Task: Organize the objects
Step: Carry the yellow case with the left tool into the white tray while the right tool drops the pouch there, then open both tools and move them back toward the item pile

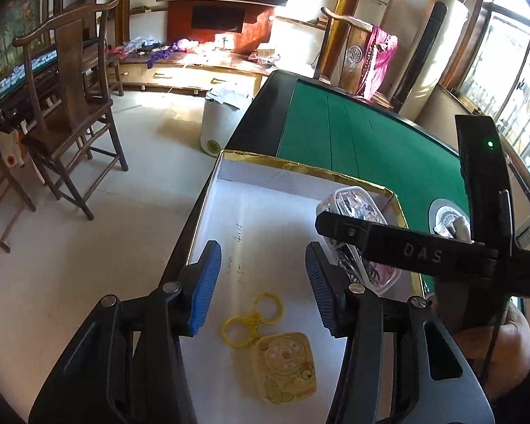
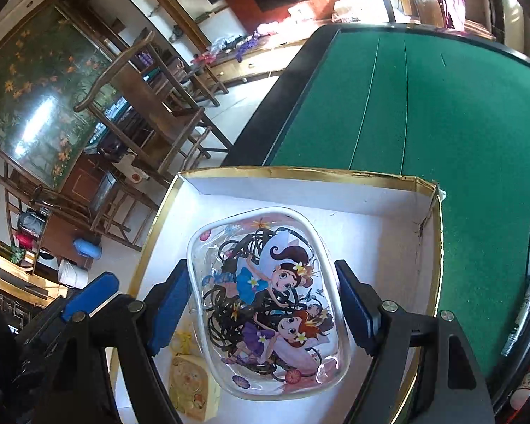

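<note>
A white box with a gold rim [image 1: 251, 157] [image 2: 300, 171] sits at the near left corner of the green table. On its floor lies a yellow cartoon toy [image 1: 282, 367] [image 2: 190, 385] with yellow rings [image 1: 251, 318] attached. My left gripper [image 1: 261, 258] hangs open above the box floor, with nothing between its blue pads. My right gripper [image 2: 261, 300] is shut on a clear plastic case [image 2: 265, 300] [image 1: 353, 205] printed with cartoon girls and holding dark hair ties. The case hangs tilted over the right half of the box.
Green felt table [image 1: 335, 134] stretches beyond the box, with a round centre panel [image 1: 445, 215]. Pens [image 2: 523, 318] lie at the right edge. A wooden chair [image 1: 70, 106] and a white bucket [image 1: 219, 123] stand on the floor to the left. A hand [image 1: 494, 335] grips the right tool.
</note>
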Demonstrator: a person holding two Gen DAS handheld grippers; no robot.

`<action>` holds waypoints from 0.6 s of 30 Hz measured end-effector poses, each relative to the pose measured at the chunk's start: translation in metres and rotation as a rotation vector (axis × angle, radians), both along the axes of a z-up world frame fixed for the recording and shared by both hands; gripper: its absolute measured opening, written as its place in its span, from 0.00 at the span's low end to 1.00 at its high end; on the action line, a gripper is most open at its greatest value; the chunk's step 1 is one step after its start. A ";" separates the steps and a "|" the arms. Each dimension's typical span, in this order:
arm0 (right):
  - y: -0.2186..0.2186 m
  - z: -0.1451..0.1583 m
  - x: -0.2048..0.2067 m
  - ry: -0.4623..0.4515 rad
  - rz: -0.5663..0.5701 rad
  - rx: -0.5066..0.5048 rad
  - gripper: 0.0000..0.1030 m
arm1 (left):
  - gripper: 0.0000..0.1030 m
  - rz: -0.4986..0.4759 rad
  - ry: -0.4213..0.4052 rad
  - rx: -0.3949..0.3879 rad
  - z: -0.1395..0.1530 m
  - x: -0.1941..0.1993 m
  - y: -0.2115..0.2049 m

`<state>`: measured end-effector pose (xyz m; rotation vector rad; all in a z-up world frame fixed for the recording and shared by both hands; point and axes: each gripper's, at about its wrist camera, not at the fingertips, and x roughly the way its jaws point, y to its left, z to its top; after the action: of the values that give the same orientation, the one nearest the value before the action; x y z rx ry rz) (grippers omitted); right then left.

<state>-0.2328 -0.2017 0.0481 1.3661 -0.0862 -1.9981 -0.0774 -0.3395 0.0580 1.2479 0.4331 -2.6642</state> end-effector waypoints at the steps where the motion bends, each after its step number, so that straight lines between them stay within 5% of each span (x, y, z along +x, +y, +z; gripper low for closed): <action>1: -0.004 -0.001 -0.001 0.002 0.003 0.007 0.77 | 0.48 -0.003 -0.006 0.002 -0.003 0.002 0.000; 9: -0.029 -0.006 -0.006 0.005 0.072 0.109 0.79 | 0.48 0.017 -0.028 0.019 -0.013 0.008 -0.006; 18: -0.011 0.022 0.000 0.082 0.122 0.048 0.82 | 0.48 -0.011 -0.028 0.036 -0.008 0.021 0.009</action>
<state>-0.2328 -0.2127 0.0696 1.2860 0.0808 -1.9613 -0.0563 -0.3308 0.0501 1.2998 0.4729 -2.6556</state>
